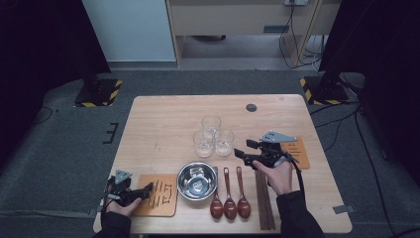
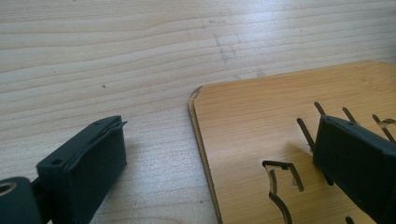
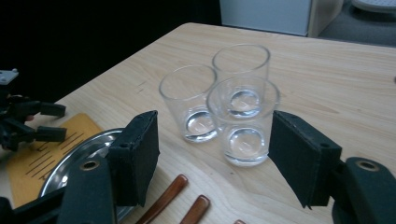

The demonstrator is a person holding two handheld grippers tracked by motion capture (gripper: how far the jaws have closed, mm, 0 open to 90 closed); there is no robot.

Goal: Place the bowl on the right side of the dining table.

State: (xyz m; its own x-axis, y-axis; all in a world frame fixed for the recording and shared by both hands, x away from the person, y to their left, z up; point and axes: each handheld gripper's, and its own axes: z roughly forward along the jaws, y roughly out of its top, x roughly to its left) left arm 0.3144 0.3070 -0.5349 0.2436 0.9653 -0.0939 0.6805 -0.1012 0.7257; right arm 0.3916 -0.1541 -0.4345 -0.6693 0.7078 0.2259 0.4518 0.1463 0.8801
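The right gripper (image 3: 212, 154) has its jaws wide open, nothing between them, aimed at the nearest glass (image 3: 243, 122), which stands upright straight ahead on the bench (image 3: 336, 79), touching two others. The left gripper (image 2: 219, 158), also open and empty, straddles a mat's (image 2: 252, 121) edge, well apart.

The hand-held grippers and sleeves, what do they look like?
Each hand-held gripper, left and right, is black with two blocky dark jaws and a grey three-cornered plate on top. A black cable trails from the right one. Both sleeves are dark.
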